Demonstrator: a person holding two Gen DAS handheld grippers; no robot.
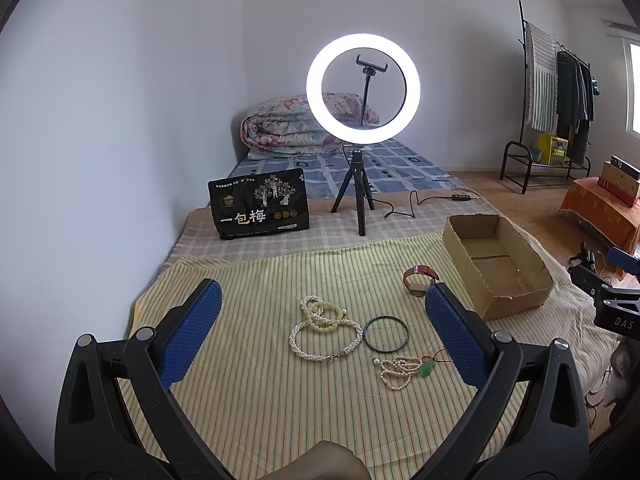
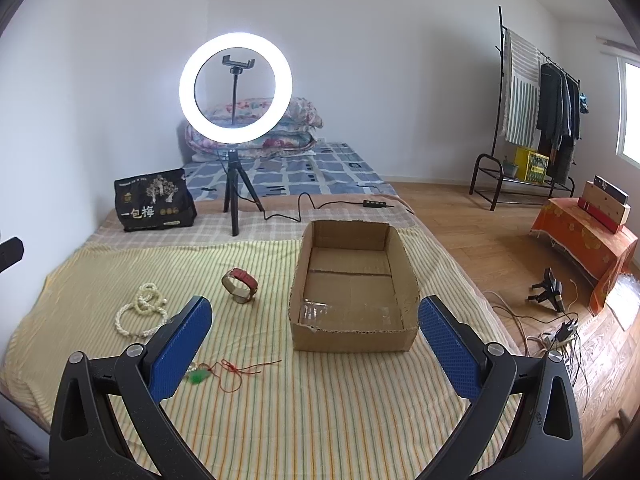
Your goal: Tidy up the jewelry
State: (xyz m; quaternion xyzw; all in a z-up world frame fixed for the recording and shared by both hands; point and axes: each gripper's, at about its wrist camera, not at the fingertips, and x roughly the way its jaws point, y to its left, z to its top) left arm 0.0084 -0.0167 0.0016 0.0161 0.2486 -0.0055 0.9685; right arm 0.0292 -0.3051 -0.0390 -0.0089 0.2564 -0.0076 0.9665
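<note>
Jewelry lies on a striped yellow cloth (image 1: 260, 380). White pearl necklaces (image 1: 324, 330), a dark bangle (image 1: 386, 334), a small bead strand with a green pendant (image 1: 404, 370) and a red-strap watch (image 1: 418, 278) sit between and ahead of my left gripper (image 1: 322, 320), which is open and empty. An empty cardboard box (image 1: 498, 264) stands to the right. In the right wrist view the box (image 2: 352, 326) is straight ahead of my right gripper (image 2: 316, 322), also open and empty. The watch (image 2: 240, 284), pearls (image 2: 140, 314) and green pendant (image 2: 198, 376) lie to its left.
A lit ring light on a tripod (image 1: 362, 92) and a black snack bag (image 1: 260, 204) stand behind the cloth. A folded quilt (image 1: 296, 128) lies on the bed beyond. A clothes rack (image 2: 536, 108) and cables on the wooden floor (image 2: 560, 328) are to the right.
</note>
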